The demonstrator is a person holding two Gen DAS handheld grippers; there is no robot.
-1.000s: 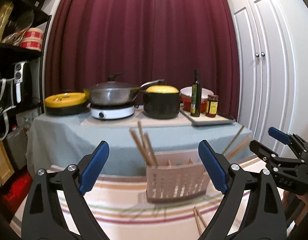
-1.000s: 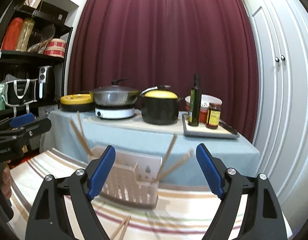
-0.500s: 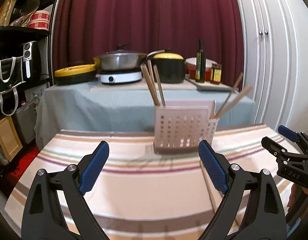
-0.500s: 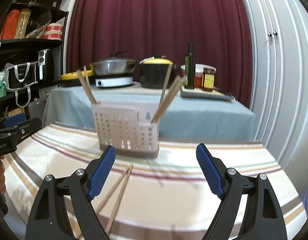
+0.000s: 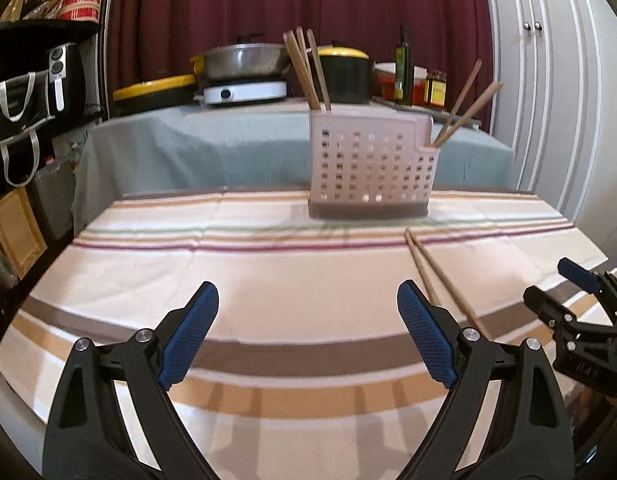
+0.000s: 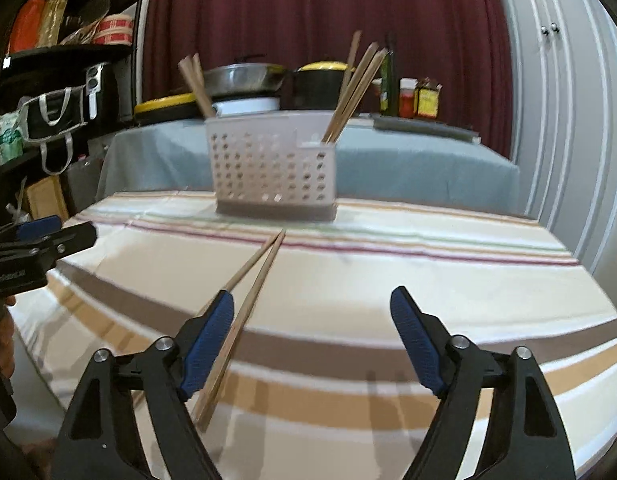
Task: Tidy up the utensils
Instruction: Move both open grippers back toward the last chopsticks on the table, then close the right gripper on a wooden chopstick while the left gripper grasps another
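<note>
The left gripper (image 5: pixel 307 330) hangs above the near edge of the counter (image 5: pixel 268 280), its blue-padded fingers (image 5: pixel 188 334) spread wide and holding nothing. The right gripper (image 6: pixel 310 338) sits beside it over the same edge, fingers (image 6: pixel 416 344) equally wide apart and empty; a pair of loose chopsticks (image 6: pixel 252 284) lies flat on the striped cloth, running under the right gripper's left finger and angling away toward the far edge (the tips nearly meet just short of the holder). In the left wrist view the same pair runs past that gripper's right finger. A pale perforated holder (image 5: pixel 372 170) stands upright near the far edge of the counter, toward its middle, with chopsticks in the holder (image 5: pixel 308 70) leaning out of its left end and more leaning out of its right end. Behind the counter, a second table (image 5: pixel 228 148) draped in grey-blue carries a pan (image 5: pixel 244 60), a black pot with a yellow lid (image 5: pixel 344 74) and bottles (image 5: pixel 402 66), before a dark red curtain (image 5: pixel 268 0).
</note>
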